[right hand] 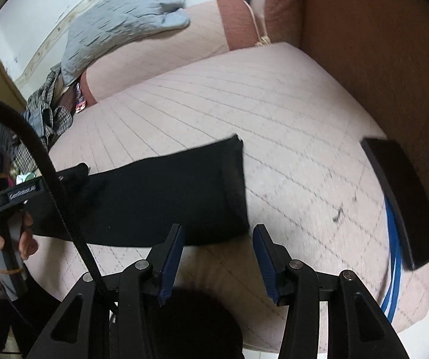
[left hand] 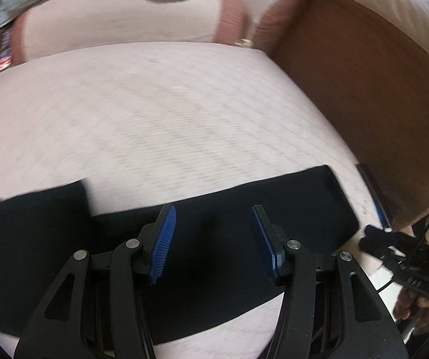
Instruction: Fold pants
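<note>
The black pants (left hand: 214, 233) lie as a flat folded band across the pink quilted sofa seat (left hand: 169, 113). My left gripper (left hand: 213, 212) is open and empty, just above the band's middle. In the right wrist view the pants (right hand: 160, 197) end in a square edge left of centre. My right gripper (right hand: 218, 230) is open and empty, above the seat by the band's near right corner. The right gripper also shows at the left wrist view's right edge (left hand: 393, 243). The left gripper's handle (right hand: 2, 191), held by a hand, shows at the right wrist view's left edge.
A brown sofa armrest (right hand: 378, 68) rises on the right. A black flat device (right hand: 405, 203) with blue cords (right hand: 392, 239) lies by it. A grey garment (right hand: 118, 21) and checked clothes (right hand: 50, 110) pile at the far left on the pink back cushion (right hand: 166, 48).
</note>
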The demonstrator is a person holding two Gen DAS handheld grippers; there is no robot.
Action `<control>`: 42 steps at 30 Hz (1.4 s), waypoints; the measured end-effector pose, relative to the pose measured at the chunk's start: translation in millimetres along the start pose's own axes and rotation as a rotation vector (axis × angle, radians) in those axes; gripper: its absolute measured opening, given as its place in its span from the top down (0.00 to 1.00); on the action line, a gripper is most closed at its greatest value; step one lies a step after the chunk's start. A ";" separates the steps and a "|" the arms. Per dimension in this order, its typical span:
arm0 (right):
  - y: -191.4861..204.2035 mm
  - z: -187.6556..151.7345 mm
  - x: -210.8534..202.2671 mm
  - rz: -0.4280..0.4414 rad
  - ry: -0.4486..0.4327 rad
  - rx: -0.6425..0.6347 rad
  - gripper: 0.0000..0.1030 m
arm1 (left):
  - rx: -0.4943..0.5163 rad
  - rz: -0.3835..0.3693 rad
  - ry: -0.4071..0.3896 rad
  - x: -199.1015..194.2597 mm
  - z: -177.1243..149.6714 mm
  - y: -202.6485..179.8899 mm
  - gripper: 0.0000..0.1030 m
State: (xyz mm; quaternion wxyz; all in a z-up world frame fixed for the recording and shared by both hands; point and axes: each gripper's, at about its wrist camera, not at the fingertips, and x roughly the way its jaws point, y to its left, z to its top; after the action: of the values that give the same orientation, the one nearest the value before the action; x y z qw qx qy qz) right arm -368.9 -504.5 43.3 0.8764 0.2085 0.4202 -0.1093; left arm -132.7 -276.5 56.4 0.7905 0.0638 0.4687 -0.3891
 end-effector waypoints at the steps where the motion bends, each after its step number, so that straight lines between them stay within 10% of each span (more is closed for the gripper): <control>1: -4.1 -1.7 0.5 0.006 0.004 0.005 0.55 | 0.013 -0.027 0.014 4.8 3.6 -5.6 0.50; 12: -18.8 -13.3 8.7 0.097 -0.015 0.037 0.55 | 0.254 -0.207 0.135 58.8 34.9 -70.7 0.50; 38: -42.4 -26.4 23.9 0.306 -0.127 0.066 0.48 | 0.462 -0.311 0.239 138.3 50.2 -127.5 0.50; 40: -40.7 -24.9 25.3 0.311 -0.124 0.046 0.54 | 0.507 -0.304 0.227 137.0 45.6 -133.9 0.55; 42: -39.7 -19.9 29.7 0.297 -0.121 0.042 0.80 | 0.508 -0.318 0.222 137.9 44.8 -133.4 0.62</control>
State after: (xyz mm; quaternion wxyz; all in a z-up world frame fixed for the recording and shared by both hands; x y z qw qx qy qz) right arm -378.7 -531.1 -1.9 0.9020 0.2796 0.3289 0.0005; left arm -156.2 -465.9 7.4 0.6225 0.2270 0.4439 -0.6032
